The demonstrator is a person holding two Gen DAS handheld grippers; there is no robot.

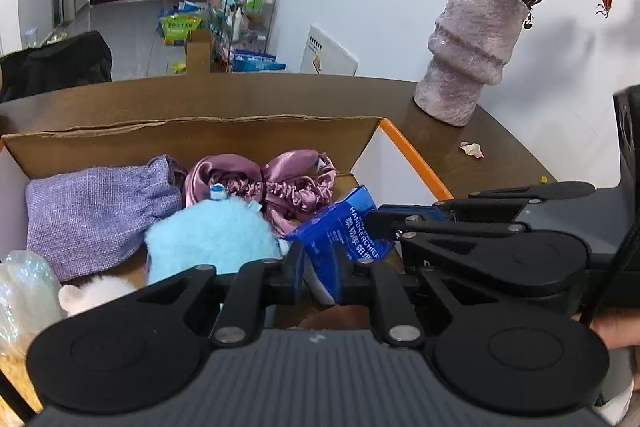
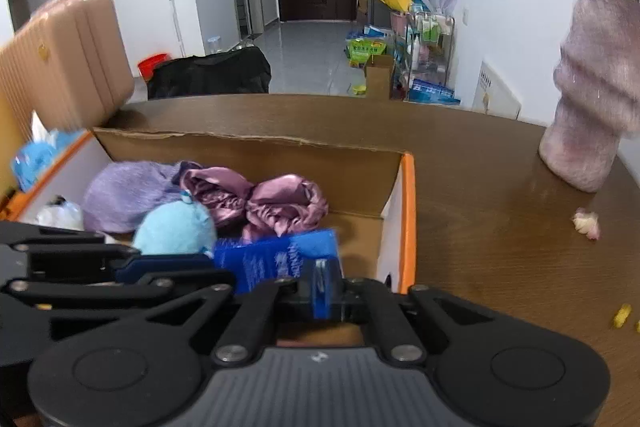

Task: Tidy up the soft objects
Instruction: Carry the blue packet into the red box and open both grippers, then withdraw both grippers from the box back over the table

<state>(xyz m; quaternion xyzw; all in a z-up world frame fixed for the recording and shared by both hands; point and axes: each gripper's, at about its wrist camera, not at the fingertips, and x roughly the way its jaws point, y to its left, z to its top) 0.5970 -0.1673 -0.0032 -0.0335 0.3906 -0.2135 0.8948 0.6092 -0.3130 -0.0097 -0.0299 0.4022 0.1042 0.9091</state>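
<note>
Fingers of the left gripper [image 1: 318, 269] are pinching the lower edge of the blue tissue packet [image 1: 348, 227], low in the middle of the left wrist view; the right gripper [image 2: 324, 291] is clamping the same packet [image 2: 280, 259] at its near right corner, low centre in its own view, and is showing in the left view as a black linkage reaching in from the right edge; both pairs of jaws are standing nearly together, with thin wrapper between them. The packet is hanging over the near right part of the cardboard box [image 1: 200, 131], beside the pale blue plush [image 1: 212, 239]; whether it is resting on the box floor is probably not decidable, as the right view is blurred. It is likely handling as light, soft and crushable, its film wrapper slippery and crinkling; taking it by a sealed edge or corner looks sounder than squeezing its middle. Further out, the pink satin scrunchies [image 1: 280, 183] and the purple woven pouch [image 1: 96, 211] are lying against the far wall of the box; a pink vase [image 1: 468, 51] is standing on the wooden table [image 1: 500, 147] at upper right.
</note>
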